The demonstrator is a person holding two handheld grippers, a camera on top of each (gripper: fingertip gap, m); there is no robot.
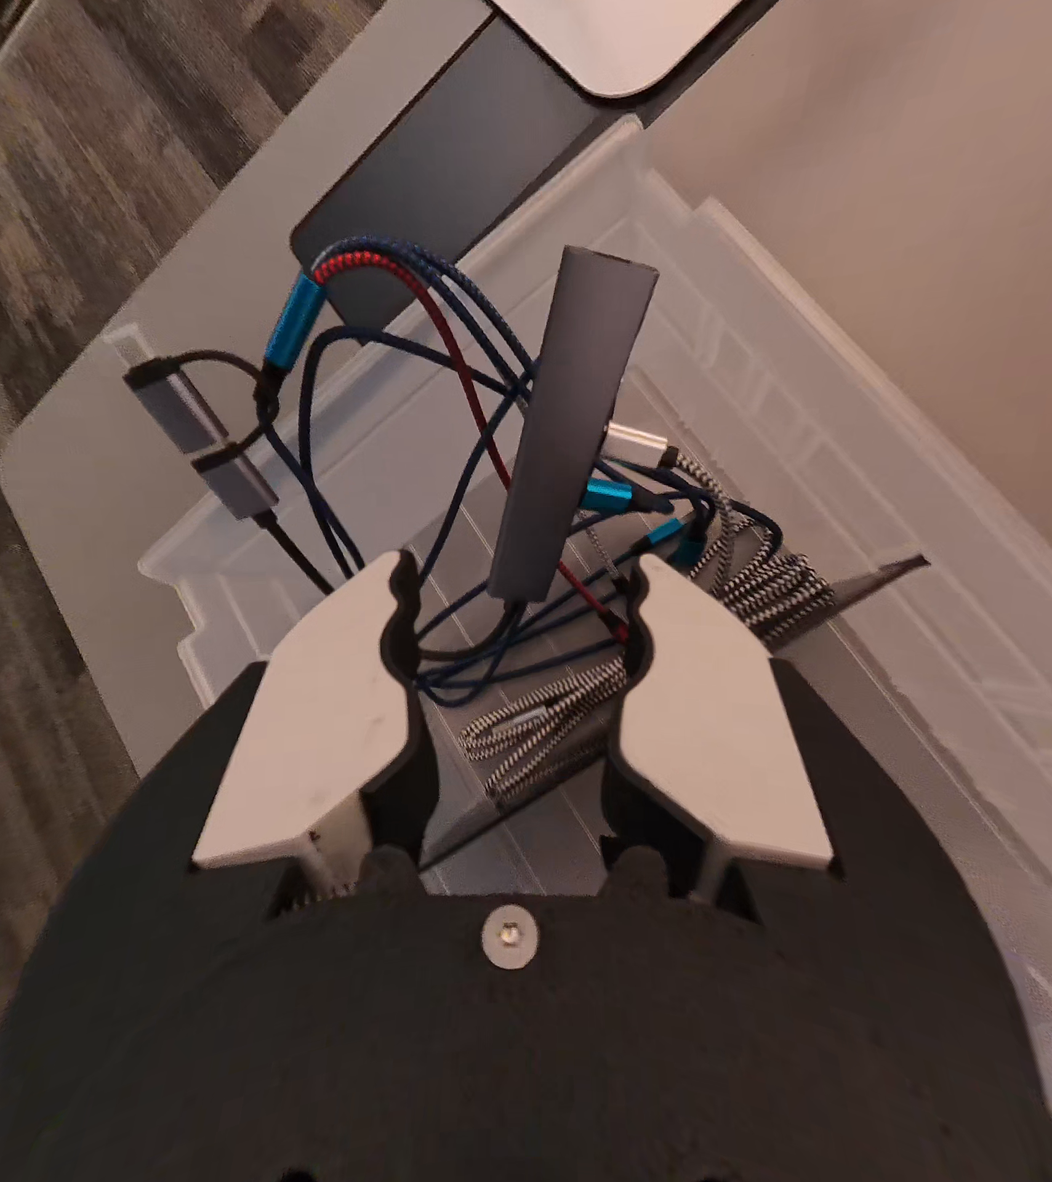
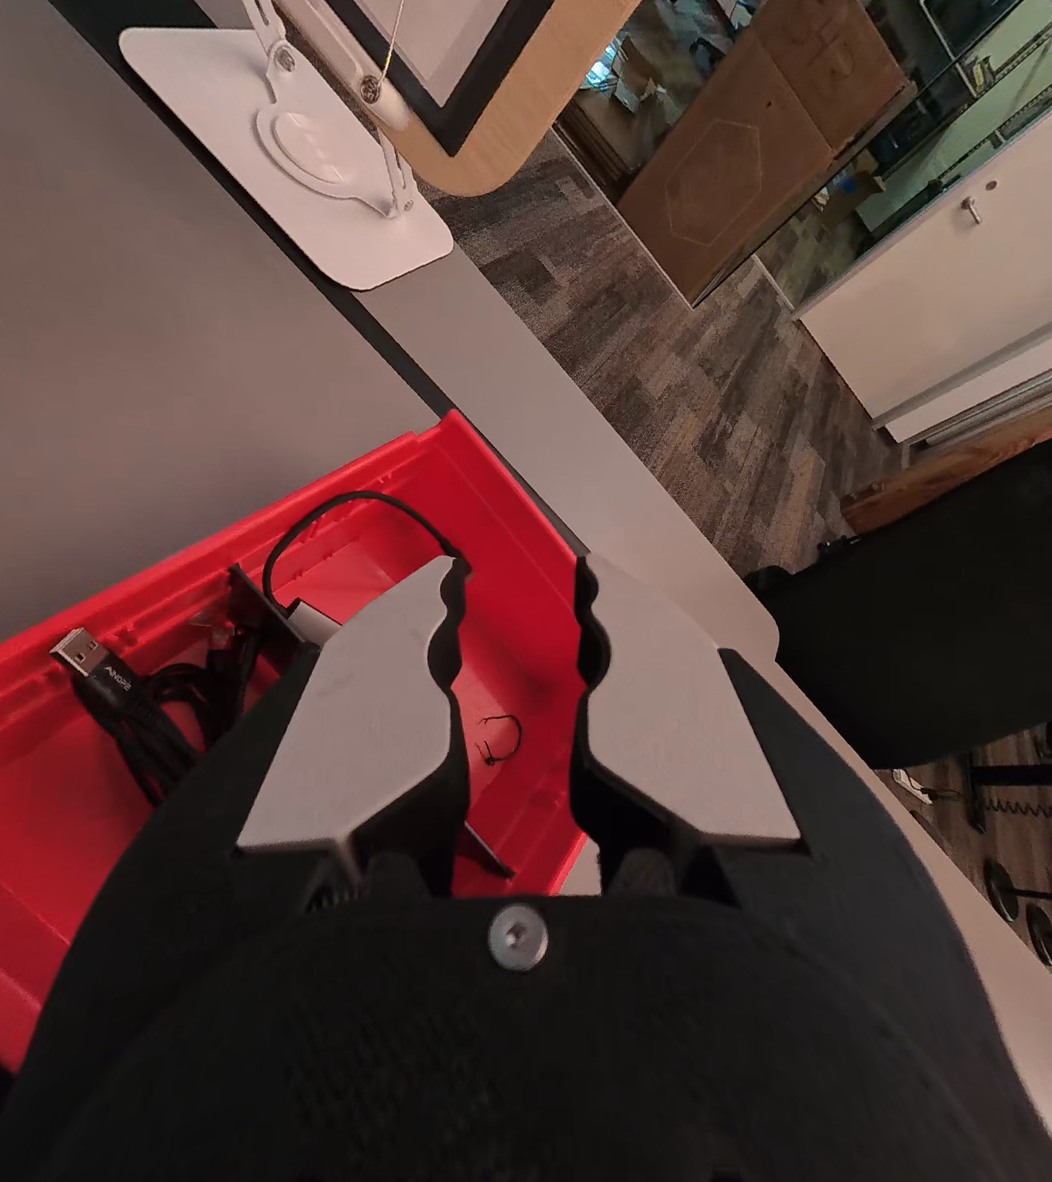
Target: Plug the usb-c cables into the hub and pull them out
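Hub, long dark bar, standing tilted just ahead of left claw, propped in clear plastic bin on tangle of cables. Blue usb-c plug and silver plug seated in hub's right edge; spare blue plugs loose beside, right of claw tips. Left claw wide, holding nothing, poised over bin. Right claw also wide and empty, hovering over red bin with black USB cable to its left and black looped cord ahead. Step judged: reaching in to steady hub before pulling or plugging. Next move likely needs a grip across hub's narrow body. Obstacles: red and blue braided cables crossing in front, striped cable coil at right. Second small grey hub far left on bench.
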